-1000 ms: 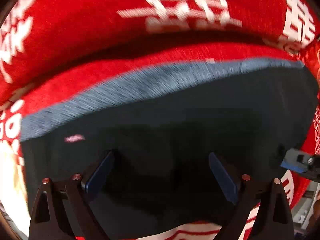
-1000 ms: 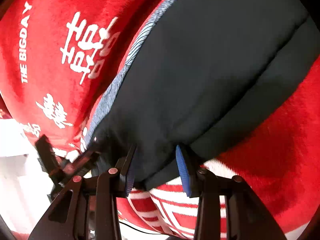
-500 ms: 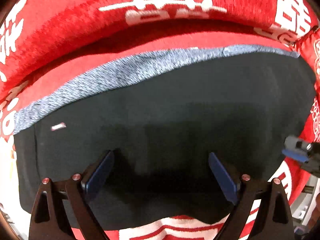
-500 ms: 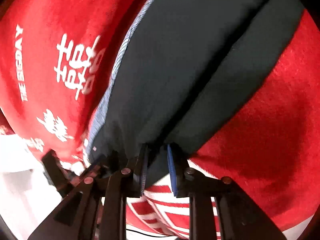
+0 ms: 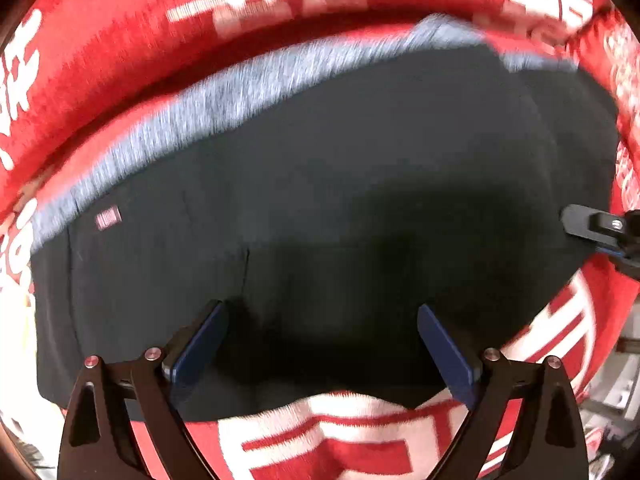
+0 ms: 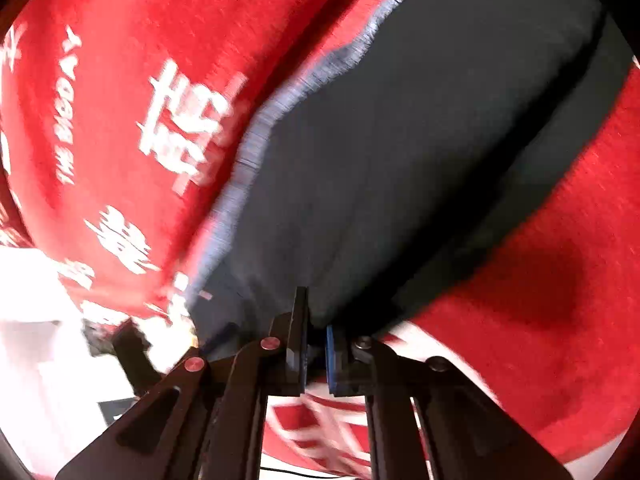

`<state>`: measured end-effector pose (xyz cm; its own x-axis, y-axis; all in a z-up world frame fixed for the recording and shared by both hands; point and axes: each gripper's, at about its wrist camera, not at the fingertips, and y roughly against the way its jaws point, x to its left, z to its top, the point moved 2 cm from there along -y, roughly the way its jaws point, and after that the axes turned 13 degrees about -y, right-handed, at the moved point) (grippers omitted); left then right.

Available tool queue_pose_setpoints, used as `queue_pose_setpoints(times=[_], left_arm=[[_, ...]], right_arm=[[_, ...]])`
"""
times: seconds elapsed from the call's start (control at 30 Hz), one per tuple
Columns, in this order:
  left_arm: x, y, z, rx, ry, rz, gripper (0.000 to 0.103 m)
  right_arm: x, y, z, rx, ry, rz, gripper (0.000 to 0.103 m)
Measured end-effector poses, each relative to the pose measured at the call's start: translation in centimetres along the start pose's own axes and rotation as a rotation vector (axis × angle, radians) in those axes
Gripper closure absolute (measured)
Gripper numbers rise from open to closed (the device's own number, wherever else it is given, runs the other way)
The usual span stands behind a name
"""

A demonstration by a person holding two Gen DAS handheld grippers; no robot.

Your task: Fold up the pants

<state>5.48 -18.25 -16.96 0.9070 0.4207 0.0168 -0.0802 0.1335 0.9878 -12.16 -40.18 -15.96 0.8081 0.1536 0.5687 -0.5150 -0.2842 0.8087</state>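
both grippers over pants [image 5: 340,200]: right gripper [image 6: 316,354] pinching edge, left gripper [image 5: 320,344] spread.

My right gripper [image 6: 316,354] closed its jaws from a wide gap down onto the near edge of the pants [image 6: 420,152], and the dark cloth ended pinched between the blue pads [image 6: 331,354]. In my left wrist view the pants [image 5: 320,184] slid: the small pink tag [image 5: 108,216] dropped lower, and the grey band [image 5: 256,80] lifted into a hump at its far right end. My right gripper [image 5: 600,232] showed higher at that view's right edge.
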Motion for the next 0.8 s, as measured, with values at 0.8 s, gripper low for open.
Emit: queue_pose_setpoints(times=[0.8], left_arm=[[-5.6, 0.2, 8.4, -0.025, -0.048, 0.115, 0.001]], right_arm=[[-0.8, 8.5, 3.9, -0.282, 0.073, -0.040, 0.075]])
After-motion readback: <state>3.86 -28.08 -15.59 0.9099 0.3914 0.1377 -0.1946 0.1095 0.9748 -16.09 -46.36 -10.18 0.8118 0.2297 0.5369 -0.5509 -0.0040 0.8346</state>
